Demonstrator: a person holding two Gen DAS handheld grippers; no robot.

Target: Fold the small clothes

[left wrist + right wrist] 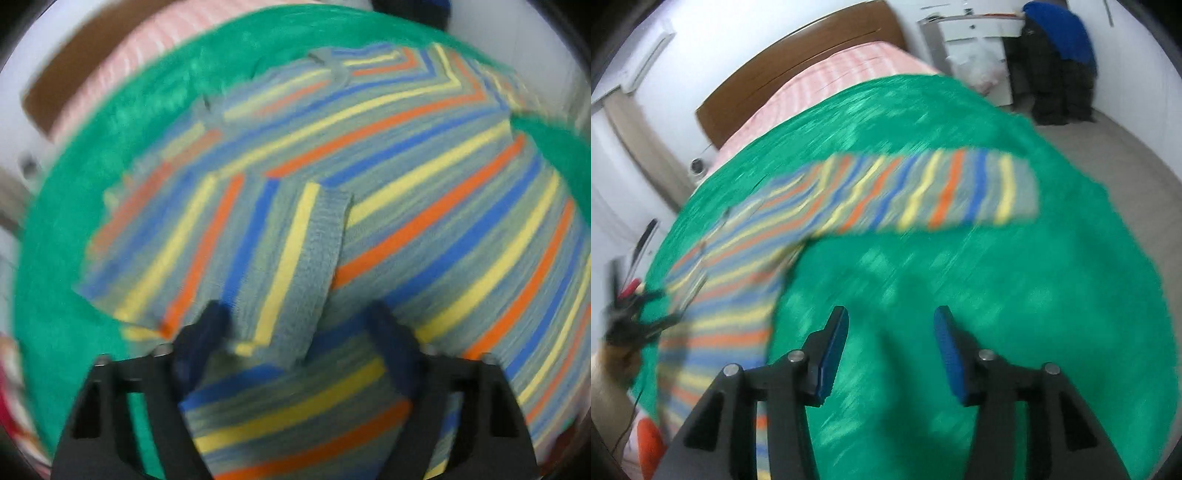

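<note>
A small striped garment [388, 206] in grey-green with yellow, orange and blue stripes lies on a green blanket [74, 229]. My left gripper [299, 325] is right over its near edge, with a fold of the cloth between and in front of its blue pads [207, 332]; the jaws stand apart and blur hides any contact. In the right wrist view the garment [886, 192] stretches across the blanket [1015, 295], one sleeve pointing right. My right gripper [890, 332] is open and empty above bare blanket. The left gripper [639, 321] shows at the garment's left end.
The green blanket covers a bed with a pink striped sheet [849, 70] and brown headboard [798, 55]. Beige floor [1126, 155] lies to the right. Dark and blue clothes [1056, 55] hang at a white desk in the far corner.
</note>
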